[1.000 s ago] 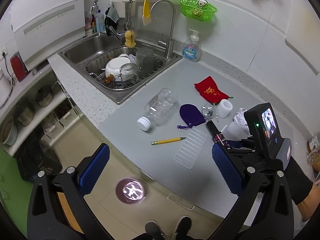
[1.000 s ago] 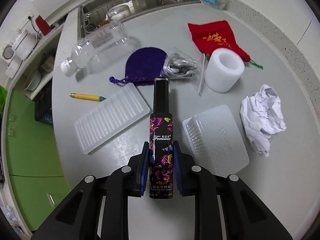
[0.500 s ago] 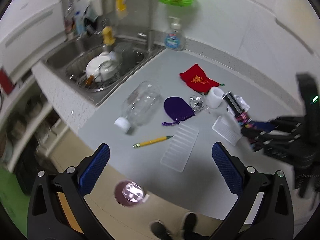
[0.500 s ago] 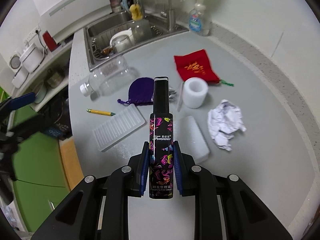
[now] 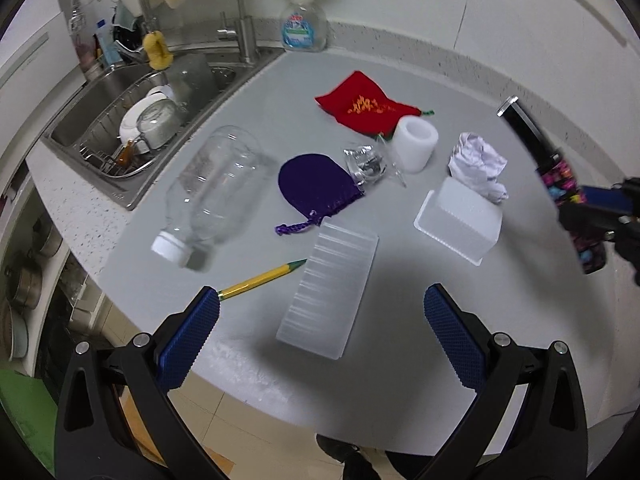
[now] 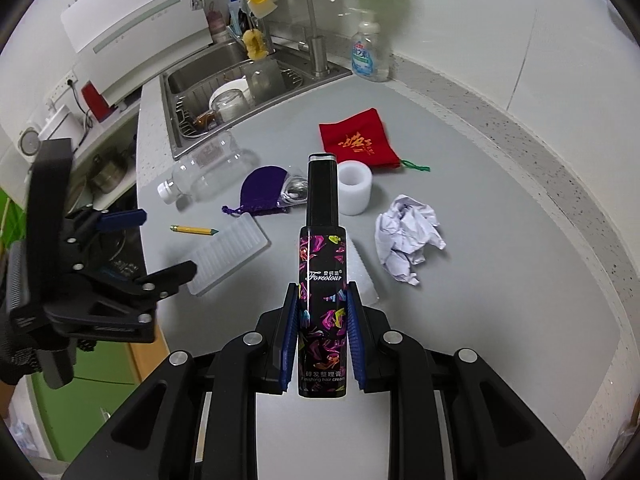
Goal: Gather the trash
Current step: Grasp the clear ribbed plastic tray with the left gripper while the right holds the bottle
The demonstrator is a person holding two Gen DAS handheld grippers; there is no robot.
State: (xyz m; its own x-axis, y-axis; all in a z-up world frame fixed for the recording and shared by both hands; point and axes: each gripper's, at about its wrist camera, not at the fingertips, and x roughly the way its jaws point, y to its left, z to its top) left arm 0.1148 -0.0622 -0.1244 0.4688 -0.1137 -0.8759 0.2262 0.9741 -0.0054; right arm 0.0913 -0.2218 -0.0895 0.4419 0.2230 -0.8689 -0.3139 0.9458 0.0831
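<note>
Right gripper [image 6: 322, 330]: jaws clenched on the lower body of a black hair cream tube [image 6: 322, 280] with multicoloured print, blue pads pressed to both its sides. Tube held lengthwise along the fingers, cap end forward, lifted clear of the grey counter [image 6: 460, 168].

Left gripper [image 5: 320, 336]: jaws released, spread wide, nothing between the pads. Positioned above the near counter edge, over a ribbed translucent plastic tray [image 5: 330, 292]. Seen in the right wrist view at far left, carried by a gloved hand [image 6: 16, 352].

Observed on the counter, moving outward:
- Yellow pencil [image 5: 260, 279] just beside the ribbed tray, its butt end near the left blue pad.
- Second clear plastic tray [image 5: 460, 222], inverted, to the right of the first, apart from it.
- Crumpled white paper [image 5: 478, 166] just beyond that tray, apparently touching its far edge.
- Purple drawstring pouch [image 5: 316, 186] beyond the ribbed tray, cord trailing toward it.
- Crinkled clear wrapper [image 5: 366, 162] touching the pouch's right side.
- White foam ring [image 5: 414, 142], upright, beside the wrapper.
- Red pouch with gold lettering [image 5: 364, 106] behind the ring, overlapped by it.
- Empty clear bottle [image 5: 216, 188] with white cap, on its side, left of the purple pouch, cap toward the counter edge.

Further back: sink [image 5: 132, 112] holding dishes in a wire rack; soap dispenser [image 5: 302, 26] by the wall.
</note>
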